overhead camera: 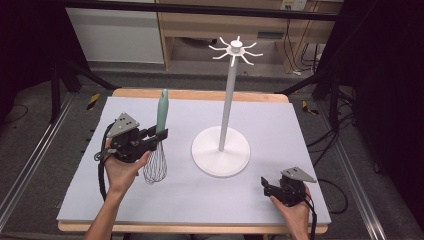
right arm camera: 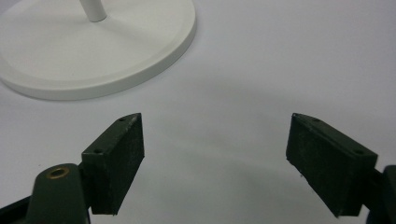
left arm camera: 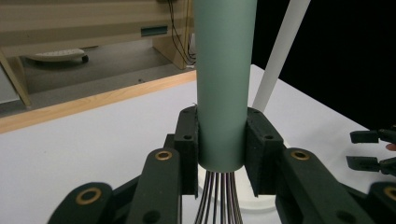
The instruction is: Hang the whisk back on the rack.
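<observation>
The left tool clamps the whisk at its handle base, upright, wires down over the table. The stand rises just to its right, hooks higher. The right tool rests apart, empty.

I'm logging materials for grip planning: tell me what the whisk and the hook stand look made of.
Pale green-handled wire whisk: handle looks like matte plastic or silicone, smooth and unglossy; its loops are thin, shiny wires, likely steel. Tall white hook stand: even, satin white coat on pole and round base; painted metal or plastic, the look leaves it open.
</observation>
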### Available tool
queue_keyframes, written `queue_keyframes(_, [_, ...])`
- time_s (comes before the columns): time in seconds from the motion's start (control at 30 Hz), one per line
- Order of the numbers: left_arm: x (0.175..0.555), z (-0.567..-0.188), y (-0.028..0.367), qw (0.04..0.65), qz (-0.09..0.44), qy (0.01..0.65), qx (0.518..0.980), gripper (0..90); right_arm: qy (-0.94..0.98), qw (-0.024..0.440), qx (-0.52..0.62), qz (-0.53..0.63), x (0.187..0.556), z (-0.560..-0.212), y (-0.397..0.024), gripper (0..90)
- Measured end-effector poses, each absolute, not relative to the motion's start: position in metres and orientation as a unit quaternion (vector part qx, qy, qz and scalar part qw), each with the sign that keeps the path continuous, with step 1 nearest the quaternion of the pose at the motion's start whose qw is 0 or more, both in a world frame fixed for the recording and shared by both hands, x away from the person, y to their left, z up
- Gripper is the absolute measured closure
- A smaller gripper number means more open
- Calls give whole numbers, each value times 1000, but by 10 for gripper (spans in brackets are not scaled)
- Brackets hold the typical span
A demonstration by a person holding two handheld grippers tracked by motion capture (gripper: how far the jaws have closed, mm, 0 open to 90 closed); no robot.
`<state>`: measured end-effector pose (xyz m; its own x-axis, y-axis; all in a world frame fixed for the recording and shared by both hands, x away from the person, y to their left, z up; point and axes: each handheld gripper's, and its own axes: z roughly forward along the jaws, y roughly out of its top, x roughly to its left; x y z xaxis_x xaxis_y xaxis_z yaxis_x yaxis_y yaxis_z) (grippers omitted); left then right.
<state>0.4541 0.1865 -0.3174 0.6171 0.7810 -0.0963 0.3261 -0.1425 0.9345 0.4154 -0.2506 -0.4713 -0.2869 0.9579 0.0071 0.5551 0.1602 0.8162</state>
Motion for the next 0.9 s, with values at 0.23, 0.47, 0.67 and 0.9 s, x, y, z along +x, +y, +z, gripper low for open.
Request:
queue_keyframes(0.23, [455, -306, 178, 538, 218, 370, 725, 688, 711, 268, 532, 372, 416, -471, -250, 194])
queue_keyframes(0.47, [456, -298, 172, 543, 220, 362, 725, 688, 711, 268, 533, 373, 416, -471, -250, 195])
queue_keyframes(0.67, [456, -290, 168, 546, 223, 356, 724, 688, 710, 273, 531, 373, 416, -470, -249, 207])
queue_keyframes(0.9, [456, -277, 160, 557, 223, 347, 721, 688, 710, 272, 532, 373, 415, -470, -248, 212])
